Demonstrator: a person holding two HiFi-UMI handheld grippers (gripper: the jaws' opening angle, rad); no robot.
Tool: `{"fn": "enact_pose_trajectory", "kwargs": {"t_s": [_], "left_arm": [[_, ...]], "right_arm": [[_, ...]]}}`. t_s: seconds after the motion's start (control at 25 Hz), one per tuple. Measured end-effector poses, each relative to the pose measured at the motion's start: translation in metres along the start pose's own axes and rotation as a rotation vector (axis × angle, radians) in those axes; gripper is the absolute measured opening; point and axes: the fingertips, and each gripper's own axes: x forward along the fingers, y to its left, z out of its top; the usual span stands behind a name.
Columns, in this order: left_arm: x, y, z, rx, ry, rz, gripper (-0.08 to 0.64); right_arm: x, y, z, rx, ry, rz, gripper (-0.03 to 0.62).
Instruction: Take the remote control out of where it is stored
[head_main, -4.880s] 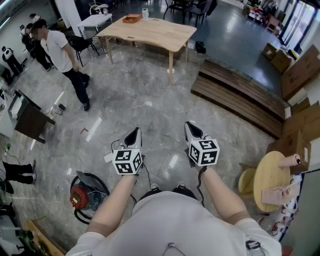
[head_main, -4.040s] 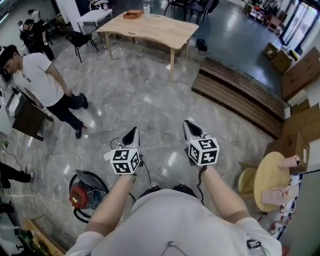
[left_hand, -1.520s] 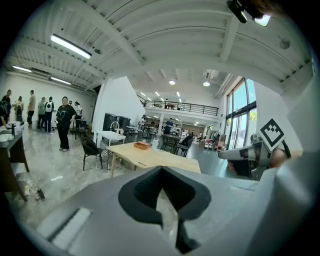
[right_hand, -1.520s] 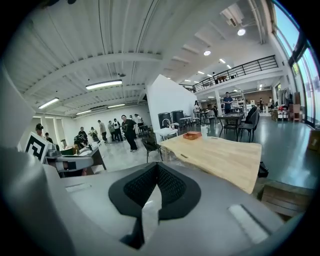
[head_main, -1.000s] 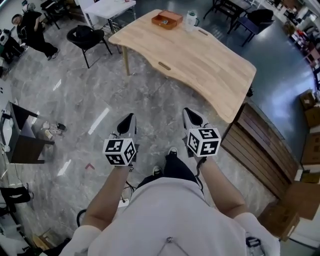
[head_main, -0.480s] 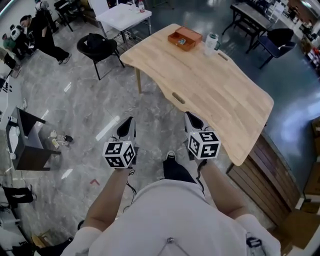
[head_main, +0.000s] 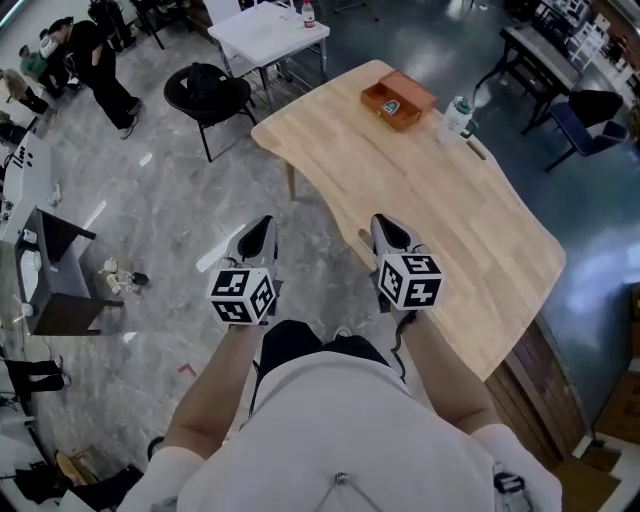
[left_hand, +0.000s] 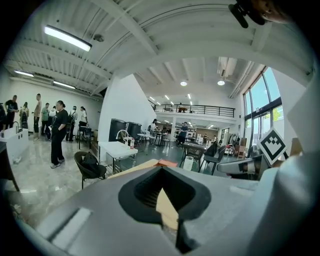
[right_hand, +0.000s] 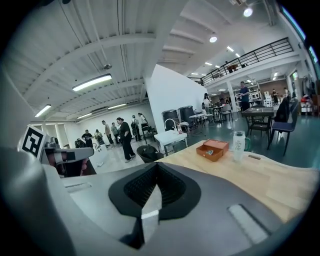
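Head view: left tongs (head_main: 255, 240) and right tongs (head_main: 390, 238), both pressed together, empty, at near end of pale wooden surface (head_main: 480, 230). Well apart at far end, shallow orange open box (head_main: 398, 103) with small dark item inside, probably the remote control (head_main: 391, 108). Risk: box shoved or clear white-capped bottle (head_main: 455, 118) toppled if reached for without spreading first.

The tabletop (head_main: 430, 200) is pale wood, smooth and matt, with faint grain. The floor (head_main: 170, 220) is grey veined stone, polished enough to mirror the ceiling lights. The box (head_main: 397, 102) looks matt orange-brown; its material cannot be told. The bottle (head_main: 456, 115) is clear and shiny. The left gripper (head_main: 258, 232) and right gripper (head_main: 390, 232) have matt grey plastic shells, and their cubes are matt white with black print. The fingers (right_hand: 138, 185) are faced in black ribbed material. The shirt (head_main: 330, 440) is plain white cloth.
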Motion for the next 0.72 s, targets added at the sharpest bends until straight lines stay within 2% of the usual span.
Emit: {"fn": "enact_pose_trajectory", "kwargs": {"t_s": [0.28, 0.72], "left_arm": [[0.076, 0.065, 0.019, -0.01, 0.022, -0.022, 0.0], [0.228, 0.193, 0.081, 0.031, 0.069, -0.211, 0.0]], "right_arm": [[0.094, -0.007, 0.03, 0.008, 0.027, -0.015, 0.028], [0.24, -0.016, 0.104, 0.091, 0.01, -0.212, 0.028]]}}
